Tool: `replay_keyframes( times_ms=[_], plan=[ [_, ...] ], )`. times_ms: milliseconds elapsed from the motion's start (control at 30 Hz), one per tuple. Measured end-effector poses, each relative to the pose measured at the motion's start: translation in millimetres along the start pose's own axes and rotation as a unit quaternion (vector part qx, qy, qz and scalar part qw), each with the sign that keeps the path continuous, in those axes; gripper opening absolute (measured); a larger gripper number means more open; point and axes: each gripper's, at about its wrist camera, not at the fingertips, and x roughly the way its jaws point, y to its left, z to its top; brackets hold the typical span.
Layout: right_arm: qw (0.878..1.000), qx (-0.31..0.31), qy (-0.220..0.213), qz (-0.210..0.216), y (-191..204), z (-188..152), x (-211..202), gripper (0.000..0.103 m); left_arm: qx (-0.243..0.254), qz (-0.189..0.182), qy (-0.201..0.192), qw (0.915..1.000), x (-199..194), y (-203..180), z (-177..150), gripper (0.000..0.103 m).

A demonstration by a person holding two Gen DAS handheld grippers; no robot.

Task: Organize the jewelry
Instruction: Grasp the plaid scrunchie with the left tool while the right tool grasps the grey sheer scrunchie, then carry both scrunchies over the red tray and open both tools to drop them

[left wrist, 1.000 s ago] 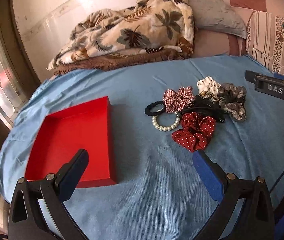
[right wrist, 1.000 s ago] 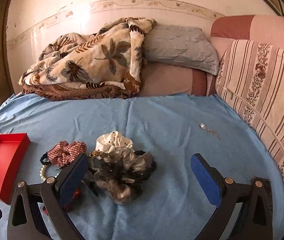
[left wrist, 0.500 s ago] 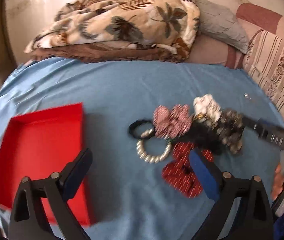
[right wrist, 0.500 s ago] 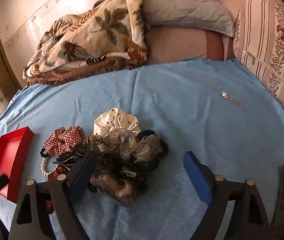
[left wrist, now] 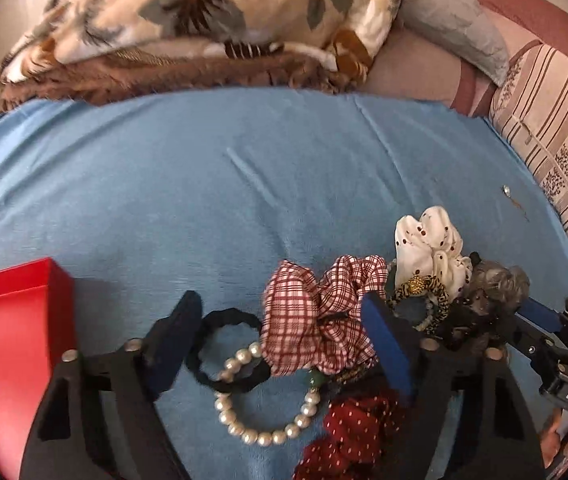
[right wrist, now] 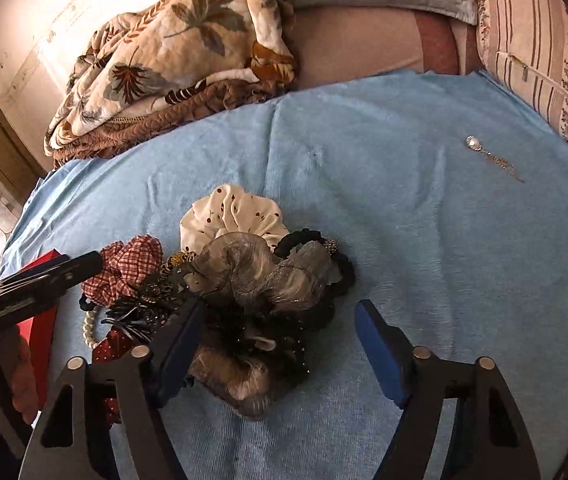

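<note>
A pile of hair ties and jewelry lies on the blue bedspread (left wrist: 244, 168). In the left wrist view my open left gripper (left wrist: 280, 340) straddles the plaid scrunchie (left wrist: 316, 316), a black hair tie (left wrist: 220, 356) and a pearl bracelet (left wrist: 260, 420). A red dotted scrunchie (left wrist: 352, 432) lies under its right finger. The red box (left wrist: 8, 340) is at the left. In the right wrist view my open right gripper (right wrist: 280, 344) hovers over the grey scrunchies (right wrist: 260, 272), with a white dotted scrunchie (right wrist: 232, 212) behind. A small pendant earring (right wrist: 488, 156) lies apart at the right.
A floral blanket (left wrist: 204, 12) and grey pillow (left wrist: 452, 20) lie at the back of the bed. A striped cushion (right wrist: 544, 40) lines the right side. A window is at the far left.
Both grippers have moved forward and down toward the pile. The left one now straddles the plaid scrunchie and bracelet; the right one is closer over the grey scrunchies. Both stay open.
</note>
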Motion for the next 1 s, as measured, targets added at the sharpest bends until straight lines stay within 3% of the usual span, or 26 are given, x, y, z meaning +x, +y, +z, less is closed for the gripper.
replay_keyframes(
  times_ms=[100,167,200,233,367,567,767,833,900,1000],
  plan=[
    [1.0,-0.007,0.004,0.003,5,2,7,0.067,0.005,-0.004,0.011,0.9999,9,-4,-1,0.054],
    [1.0,-0.012,0.005,0.009,8,2,10,0.053,0.007,-0.012,0.027,0.9995,14,-7,-2,0.01],
    [1.0,-0.014,0.006,0.012,9,3,10,0.036,0.008,-0.013,0.032,0.9994,15,-9,-3,0.006],
    [1.0,-0.015,0.007,0.015,10,2,10,0.022,0.008,-0.014,0.029,0.9994,12,-10,-4,0.007],
    [1.0,-0.016,-0.006,0.02,13,2,2,0.012,0.002,-0.028,0.007,0.9996,-11,-11,-8,0.006],
    [0.998,-0.014,-0.048,0.024,19,-2,-23,0.008,-0.015,-0.05,-0.041,0.9978,-74,-3,-15,0.006],
    [0.996,-0.019,-0.083,0.033,25,-13,-48,0.006,-0.057,-0.061,-0.09,0.9925,-134,36,-33,0.006],
    [0.994,-0.032,-0.105,0.03,32,-19,-62,0.006,-0.068,-0.054,-0.104,0.9908,-148,54,-39,0.006],
    [0.992,-0.038,-0.12,0.026,39,-24,-74,0.005,-0.075,-0.025,-0.121,0.9895,-161,76,-46,0.006],
    [0.99,-0.029,-0.124,0.059,57,-31,-89,0.005,-0.099,0.0,-0.126,0.9871,-168,112,-52,0.006]
  ],
)
